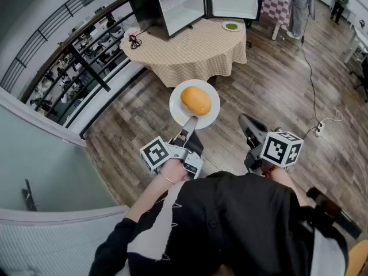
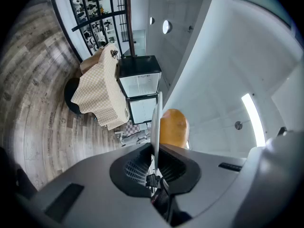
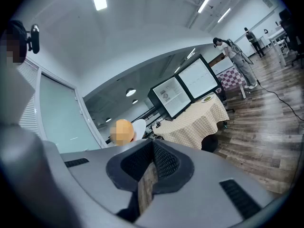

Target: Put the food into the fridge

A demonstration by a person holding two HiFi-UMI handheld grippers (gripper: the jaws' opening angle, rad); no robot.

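My left gripper [image 1: 191, 123] is shut on the near rim of a white plate [image 1: 210, 118] that carries an orange-brown bun [image 1: 195, 99]. I hold the plate roughly level above the wood floor. In the left gripper view the plate [image 2: 156, 122] runs edge-on into the shut jaws, with the bun [image 2: 174, 127] beside it. My right gripper [image 1: 245, 119] hangs to the right of the plate, shut, with nothing in it. The black fridge [image 1: 179, 2] stands far ahead on the round table [image 1: 192, 48], its door swung open. A second plate with green food [image 1: 232, 26] lies on that table.
A black cable [image 1: 135, 40] lies on the checked tablecloth at the left. A railing and a glass wall [image 1: 69, 68] run along the left. A person [image 1: 300, 4] stands at the far right. A power strip [image 1: 318, 129] and its cord lie on the floor.
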